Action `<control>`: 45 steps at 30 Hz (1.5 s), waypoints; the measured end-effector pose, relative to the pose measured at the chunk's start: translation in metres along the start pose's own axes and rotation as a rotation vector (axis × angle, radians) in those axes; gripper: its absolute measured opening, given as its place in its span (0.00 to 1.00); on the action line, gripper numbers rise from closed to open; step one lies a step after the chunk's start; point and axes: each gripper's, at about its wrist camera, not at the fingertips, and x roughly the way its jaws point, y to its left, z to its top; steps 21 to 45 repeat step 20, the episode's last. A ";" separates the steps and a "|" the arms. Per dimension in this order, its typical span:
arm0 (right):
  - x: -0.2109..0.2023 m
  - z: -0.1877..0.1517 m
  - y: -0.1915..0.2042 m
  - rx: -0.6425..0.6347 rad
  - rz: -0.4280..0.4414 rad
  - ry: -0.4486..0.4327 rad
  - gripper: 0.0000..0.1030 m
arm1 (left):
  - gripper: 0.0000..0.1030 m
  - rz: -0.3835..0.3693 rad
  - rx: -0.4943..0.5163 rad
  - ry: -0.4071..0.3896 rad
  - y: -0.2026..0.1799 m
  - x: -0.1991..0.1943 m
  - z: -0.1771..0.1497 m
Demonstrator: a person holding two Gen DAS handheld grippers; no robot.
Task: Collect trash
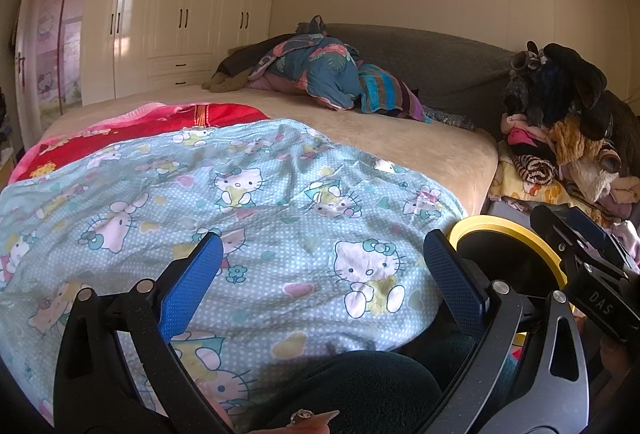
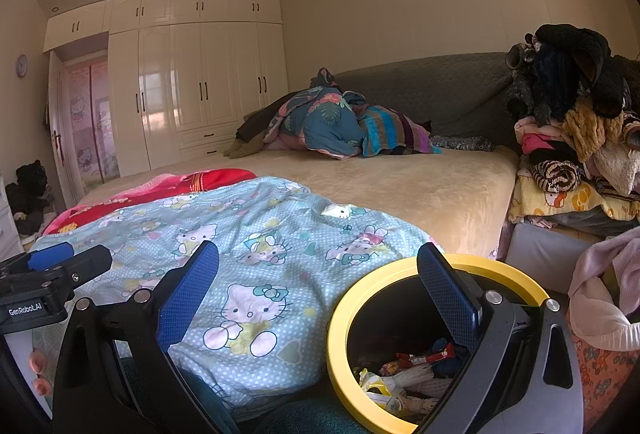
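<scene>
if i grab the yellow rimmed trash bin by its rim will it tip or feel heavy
The trash bin probably feels light: the right wrist view shows only wrappers and paper scraps low inside. Its yellow rim looks like rigid plastic, so it should hold shape under a pinch. Gripped on one side only, it may tilt and let the loose scraps slide.

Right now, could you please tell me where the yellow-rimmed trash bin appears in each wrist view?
Left wrist view: the yellow-rimmed trash bin sits at lower right, mostly hidden behind the fingers.
Right wrist view: the bin fills the lower centre-right, open, with wrappers inside.
Shared landmark: the blue cartoon-cat quilt, immediately left of the bin in both.
</scene>
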 end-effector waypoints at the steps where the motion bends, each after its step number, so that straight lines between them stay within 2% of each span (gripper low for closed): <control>1: 0.000 -0.001 0.000 0.000 -0.001 0.000 0.94 | 0.90 0.000 -0.002 0.001 0.000 0.000 0.000; 4: 0.003 0.001 0.003 -0.014 0.017 0.009 0.94 | 0.90 0.029 -0.025 0.007 0.004 0.000 0.001; 8: 0.026 0.019 0.036 -0.005 0.136 0.075 0.94 | 0.90 0.095 -0.115 -0.011 0.034 -0.001 0.007; 10: 0.043 0.028 0.070 -0.023 0.220 0.115 0.94 | 0.90 0.188 -0.152 -0.011 0.068 -0.002 0.012; 12: 0.061 0.032 0.110 -0.035 0.318 0.178 0.94 | 0.90 0.277 -0.235 0.003 0.116 -0.006 0.012; 13: 0.077 0.030 0.144 -0.056 0.391 0.242 0.94 | 0.90 0.336 -0.276 0.016 0.141 -0.008 0.010; 14: 0.090 0.027 0.169 -0.084 0.429 0.304 0.94 | 0.90 0.391 -0.310 0.030 0.163 -0.009 0.007; 17: 0.136 -0.003 0.273 -0.195 0.579 0.550 0.94 | 0.90 0.644 -0.423 0.111 0.258 -0.021 -0.016; 19: 0.155 -0.031 0.332 -0.244 0.619 0.644 0.94 | 0.90 0.759 -0.476 0.181 0.307 -0.025 -0.034; 20: 0.161 -0.042 0.353 -0.264 0.620 0.674 0.94 | 0.90 0.787 -0.505 0.210 0.325 -0.027 -0.042; 45: 0.161 -0.042 0.353 -0.264 0.620 0.674 0.94 | 0.90 0.787 -0.505 0.210 0.325 -0.027 -0.042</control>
